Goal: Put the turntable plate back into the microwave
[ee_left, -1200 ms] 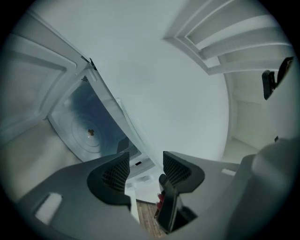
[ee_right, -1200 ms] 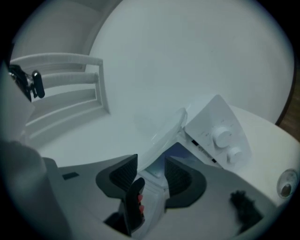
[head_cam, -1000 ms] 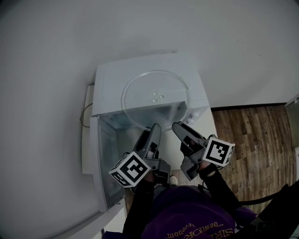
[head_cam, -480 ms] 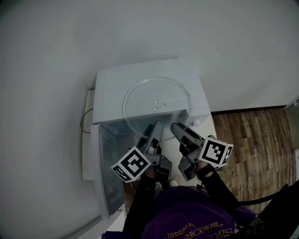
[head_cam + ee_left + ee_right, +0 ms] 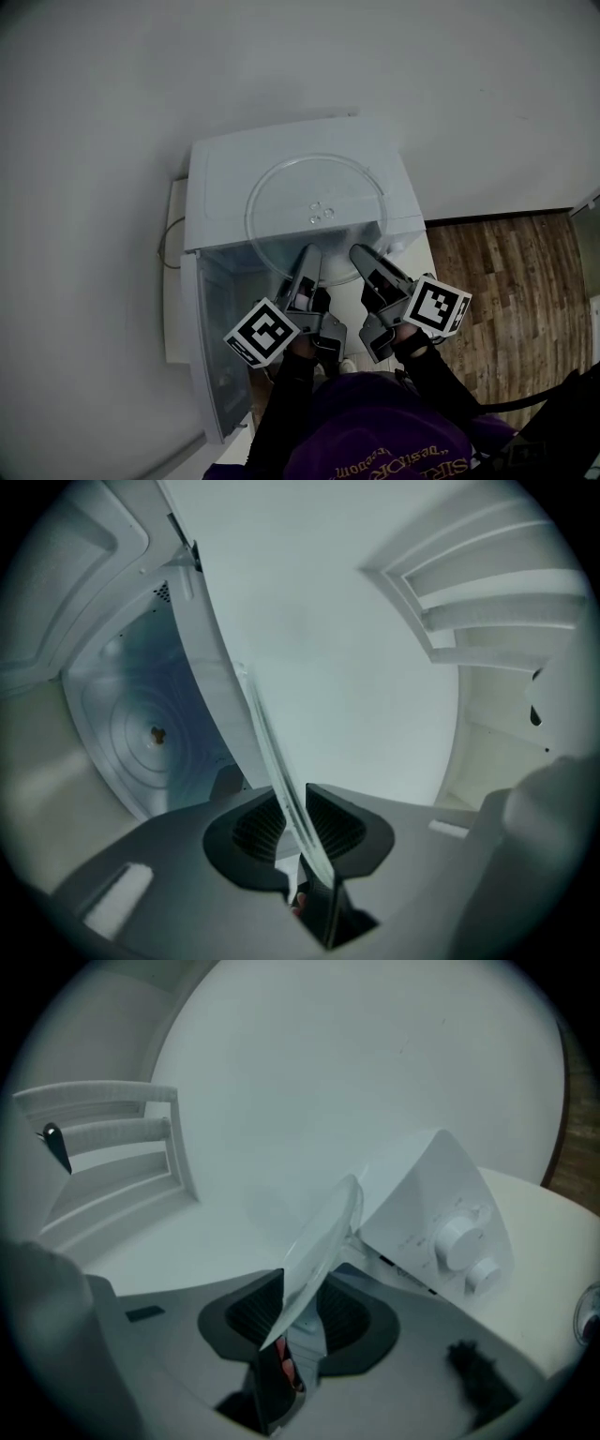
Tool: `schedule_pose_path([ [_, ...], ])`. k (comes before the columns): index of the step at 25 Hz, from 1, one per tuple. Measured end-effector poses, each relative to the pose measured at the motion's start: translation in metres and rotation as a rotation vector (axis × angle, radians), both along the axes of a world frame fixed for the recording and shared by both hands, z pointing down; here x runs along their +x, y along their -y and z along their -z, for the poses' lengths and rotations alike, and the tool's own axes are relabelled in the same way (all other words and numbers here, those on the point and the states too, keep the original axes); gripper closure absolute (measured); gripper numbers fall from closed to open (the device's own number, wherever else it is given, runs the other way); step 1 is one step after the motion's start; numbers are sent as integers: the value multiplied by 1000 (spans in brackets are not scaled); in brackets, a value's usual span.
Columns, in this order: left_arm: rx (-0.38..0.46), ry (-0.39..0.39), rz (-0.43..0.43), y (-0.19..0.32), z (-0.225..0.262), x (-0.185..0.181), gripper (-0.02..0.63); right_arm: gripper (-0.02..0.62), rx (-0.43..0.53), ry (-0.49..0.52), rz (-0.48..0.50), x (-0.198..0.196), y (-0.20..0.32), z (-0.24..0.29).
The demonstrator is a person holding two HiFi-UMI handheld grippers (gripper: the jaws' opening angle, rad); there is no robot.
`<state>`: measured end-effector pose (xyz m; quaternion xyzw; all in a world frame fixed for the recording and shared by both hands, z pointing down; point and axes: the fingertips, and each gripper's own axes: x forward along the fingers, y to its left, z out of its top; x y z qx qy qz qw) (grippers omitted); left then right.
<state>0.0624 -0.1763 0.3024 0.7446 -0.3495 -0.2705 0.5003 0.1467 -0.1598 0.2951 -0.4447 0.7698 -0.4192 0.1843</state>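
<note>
The clear glass turntable plate lies on top of the white microwave, its near rim jutting over the open cavity. My left gripper points level at that rim; in the left gripper view the rim runs between the closing jaws and both pads press it. My right gripper is at the rim further right. In the right gripper view the plate edge sits between the closing jaws, against the left pad, with the right pad a little off it.
The microwave door hangs open at the left. Inside, the cavity floor shows its drive hub. Two control knobs are on the front panel at the right. Wooden floor lies to the right, a white wall behind.
Both grippers have edged forward onto the plate's near rim, and their jaws have narrowed around it. The plate has not moved.
</note>
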Motion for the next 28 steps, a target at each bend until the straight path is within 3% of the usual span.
schedule_pose_path([
  [2, 5, -37, -14, 0, 0, 1, 539, 483, -2, 25, -12, 1, 0, -1],
  [5, 44, 26, -32, 0, -4, -1, 533, 499, -1, 22, -15, 2, 0, -2],
  [12, 61, -2, -4, -14, -7, -5, 535, 508, 14, 21, -13, 0, -12, 2],
  [22, 130, 102, -4, -42, 23, -12, 528, 503, 97, 5, 2, -6, -41, 30],
  [24, 138, 81, 5, -52, 29, -13, 532, 502, 113, 18, 16, -8, -50, 34],
  [28, 134, -31, 32, -63, 49, -20, 548, 502, 183, 17, 58, -15, -60, 56],
])
